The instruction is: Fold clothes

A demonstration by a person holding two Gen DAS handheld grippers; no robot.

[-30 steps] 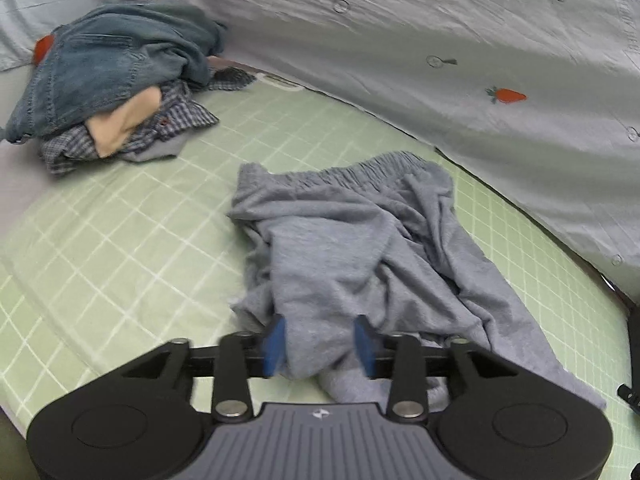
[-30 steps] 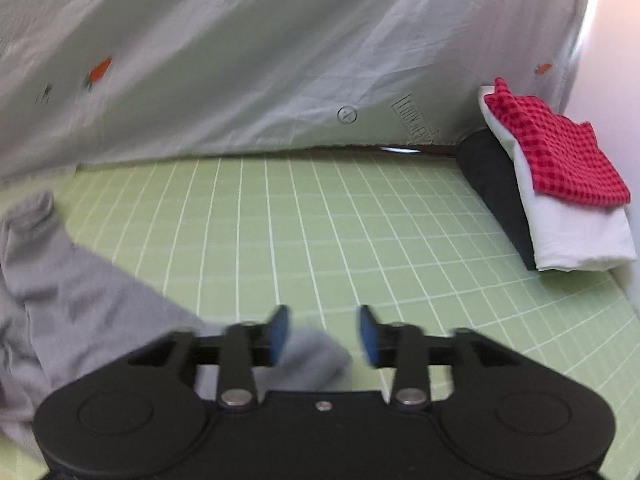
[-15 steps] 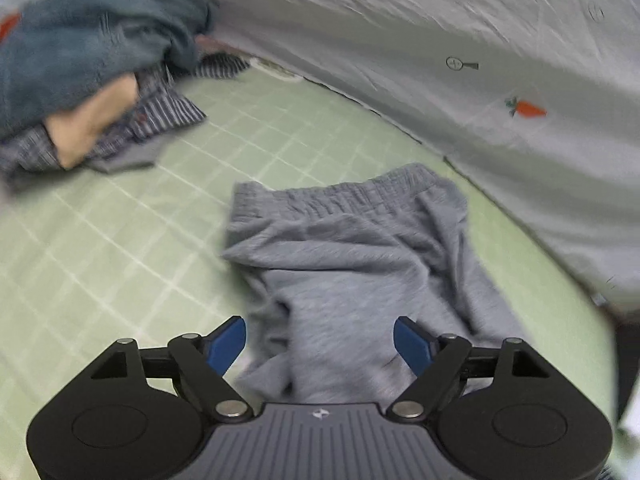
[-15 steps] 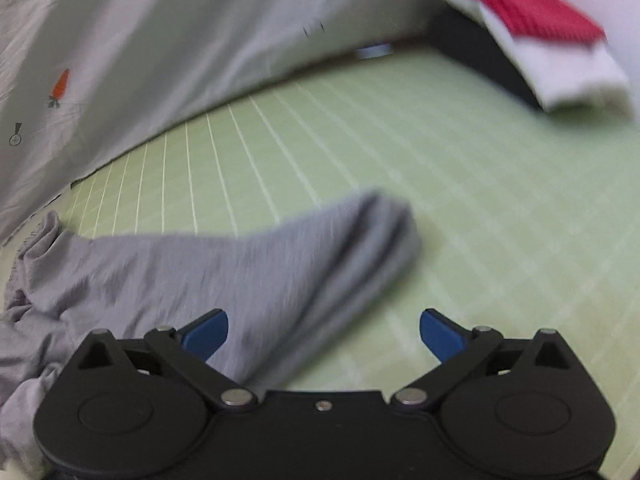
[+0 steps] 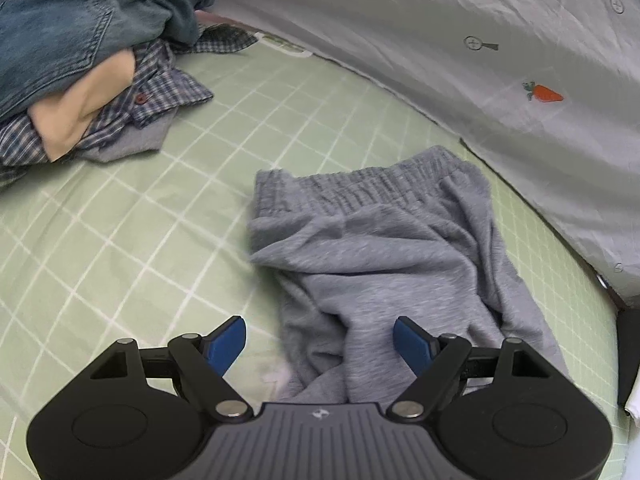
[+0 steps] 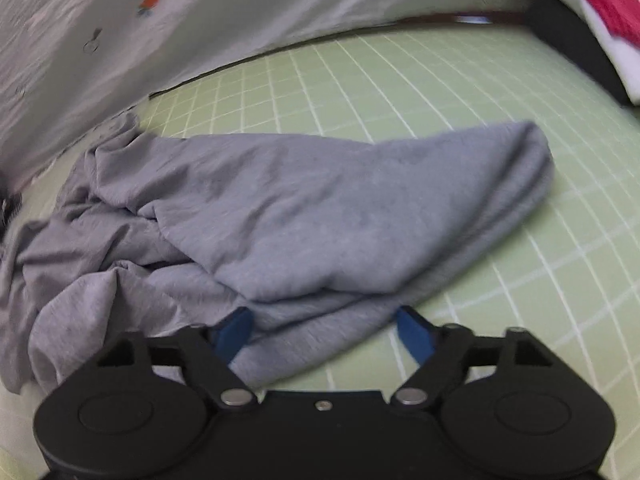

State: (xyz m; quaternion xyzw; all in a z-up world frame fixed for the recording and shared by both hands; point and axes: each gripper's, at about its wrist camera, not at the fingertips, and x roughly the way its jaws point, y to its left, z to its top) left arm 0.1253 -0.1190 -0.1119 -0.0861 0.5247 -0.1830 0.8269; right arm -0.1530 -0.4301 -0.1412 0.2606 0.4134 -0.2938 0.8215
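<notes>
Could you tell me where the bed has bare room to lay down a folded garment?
Bare green sheet lies between the grey trousers and the unfolded pile, and between the trouser leg and the folded stack.

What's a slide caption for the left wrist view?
Open left gripper poised over crumpled grey sweatpants on a green checked sheet, unfolded clothes pile behind.

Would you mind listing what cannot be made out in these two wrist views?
- Left wrist view: the near end of the grey sweatpants is hidden behind the left hand-held gripper.
- Left wrist view: the unfolded clothes pile is cut off by the left edge.
- Right wrist view: the folded stack is blurred and cropped at the corner.
</notes>
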